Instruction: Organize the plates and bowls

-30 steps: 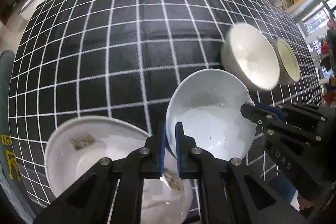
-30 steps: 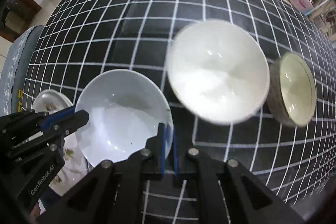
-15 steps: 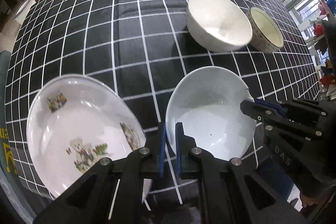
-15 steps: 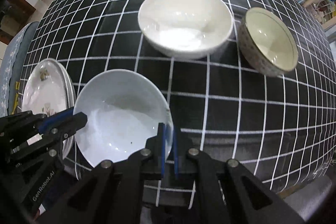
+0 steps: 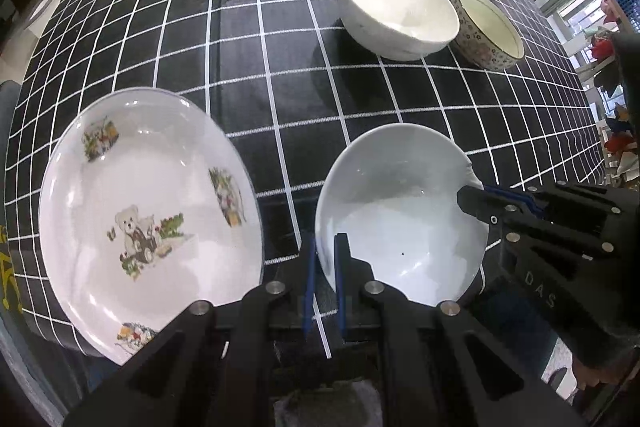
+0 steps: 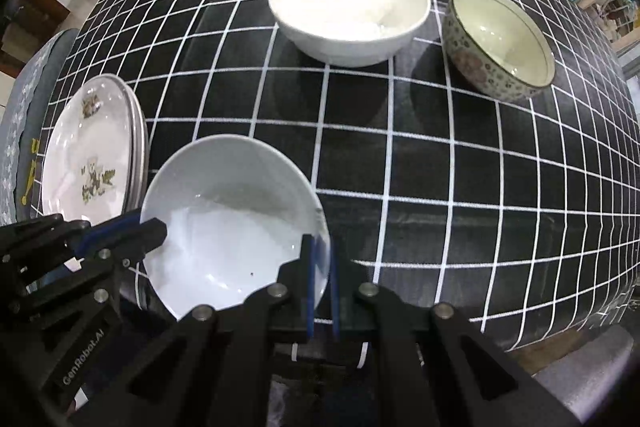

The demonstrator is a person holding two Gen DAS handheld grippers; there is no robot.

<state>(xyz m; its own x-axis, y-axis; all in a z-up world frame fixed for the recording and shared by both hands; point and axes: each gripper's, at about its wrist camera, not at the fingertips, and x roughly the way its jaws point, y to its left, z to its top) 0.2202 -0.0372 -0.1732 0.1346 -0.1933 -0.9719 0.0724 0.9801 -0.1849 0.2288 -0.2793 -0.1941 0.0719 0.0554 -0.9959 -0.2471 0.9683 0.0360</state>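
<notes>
Two black hand-held grippers hold one pale blue-white bowl (image 5: 400,223) between them, just above a table covered with a black cloth (image 5: 248,39) crossed by white grid lines. The left gripper (image 5: 325,267) is nearly closed, its blue-padded fingers pinching the bowl's left rim with only the thin wall of the bowl between them. The right gripper (image 6: 321,271) is closed to the same narrow gap on the opposite rim, one finger inside the bowl and one outside. Each gripper shows in the other's view, reaching in from the side and touching the rim. The bowl sits tilted, its open side facing the cameras, near the front edge of the table.

Just to the left of the held bowl lies a stack of white plates (image 6: 92,151), the top one printed with a teddy bear and small flower pictures; it is close beside the bowl, whether touching cannot be told. Farther back on the cloth, well apart from the held bowl, a larger plain white bowl (image 6: 348,7) stands upright, and just to its right stands a smaller bowl with a floral pattern (image 6: 500,43) on its outer wall and a cream inside
</notes>
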